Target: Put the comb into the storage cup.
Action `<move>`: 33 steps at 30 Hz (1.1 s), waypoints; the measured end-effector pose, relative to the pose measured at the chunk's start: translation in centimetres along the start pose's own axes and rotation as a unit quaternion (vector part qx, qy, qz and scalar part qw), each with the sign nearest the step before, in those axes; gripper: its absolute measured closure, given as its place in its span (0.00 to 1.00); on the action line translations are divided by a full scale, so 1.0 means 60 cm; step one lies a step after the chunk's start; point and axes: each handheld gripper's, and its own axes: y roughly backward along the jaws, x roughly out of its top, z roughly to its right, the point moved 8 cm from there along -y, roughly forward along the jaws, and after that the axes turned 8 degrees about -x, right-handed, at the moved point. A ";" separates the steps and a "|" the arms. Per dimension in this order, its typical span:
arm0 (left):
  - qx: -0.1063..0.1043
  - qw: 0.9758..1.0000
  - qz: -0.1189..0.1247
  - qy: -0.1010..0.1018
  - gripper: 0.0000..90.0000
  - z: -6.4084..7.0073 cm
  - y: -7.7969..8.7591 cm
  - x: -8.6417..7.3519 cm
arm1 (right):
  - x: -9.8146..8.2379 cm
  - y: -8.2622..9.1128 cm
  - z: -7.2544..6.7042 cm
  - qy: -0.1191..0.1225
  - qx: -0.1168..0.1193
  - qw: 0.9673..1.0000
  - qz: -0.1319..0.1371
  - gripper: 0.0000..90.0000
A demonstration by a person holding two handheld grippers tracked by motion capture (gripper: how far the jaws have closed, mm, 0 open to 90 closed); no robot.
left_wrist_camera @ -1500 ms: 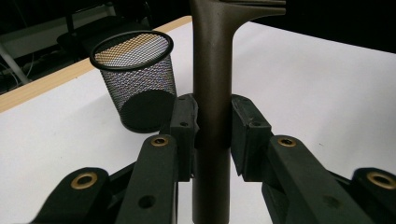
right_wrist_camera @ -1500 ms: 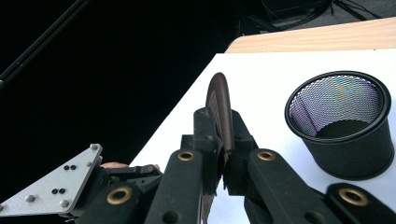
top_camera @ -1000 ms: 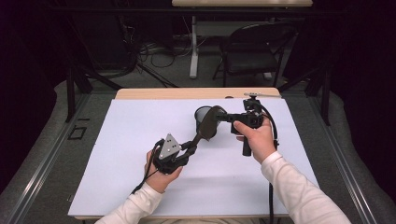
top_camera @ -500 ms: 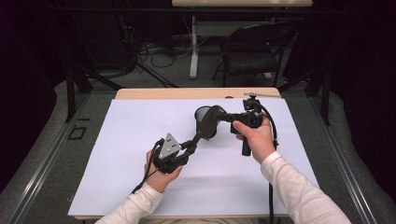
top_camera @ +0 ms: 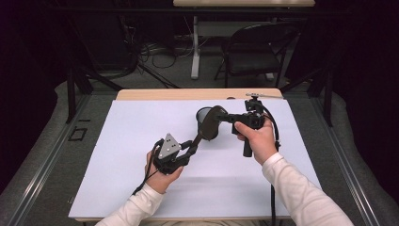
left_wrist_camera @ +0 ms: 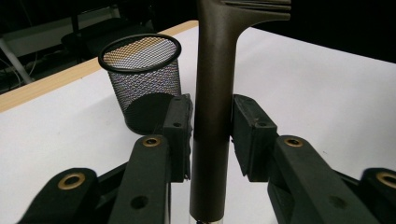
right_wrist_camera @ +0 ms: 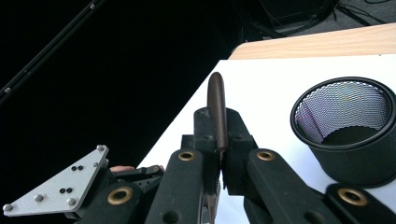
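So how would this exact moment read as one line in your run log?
left hand-held gripper: jaws just opening, spatula handle between | right hand-held gripper: shut on spatula blade | mesh cup: upright on table

spatula head [left_wrist_camera: 256,5]: cut off at 12 o'clock edge
spatula handle end [left_wrist_camera: 208,205]: cut at 6 o'clock
mesh cup [right_wrist_camera: 348,128]: base clipped by right edge (3 o'clock)

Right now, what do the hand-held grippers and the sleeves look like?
Both are black, with brass-ringed pivot holes on the jaw arms. The left hand-held gripper carries a grey three-cornered plate; the right hand-held gripper trails a black cable. Sleeves are white.
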 end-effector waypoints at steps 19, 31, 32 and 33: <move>0.006 1.000 0.015 0.016 0.56 -0.009 0.001 0.003 | 0.009 0.003 0.008 -0.008 0.000 1.000 0.013 0.97; 0.037 0.999 0.017 0.018 0.43 -0.027 0.005 0.004 | 0.019 0.006 0.014 -0.012 -0.002 0.999 0.032 0.97; 0.037 0.999 0.016 0.018 0.43 -0.028 0.005 0.004 | 0.019 0.007 0.014 -0.013 -0.002 0.999 0.033 0.97; 0.038 0.999 0.014 0.019 0.42 -0.030 0.004 0.003 | 0.020 0.008 0.015 -0.012 -0.003 0.999 0.034 0.97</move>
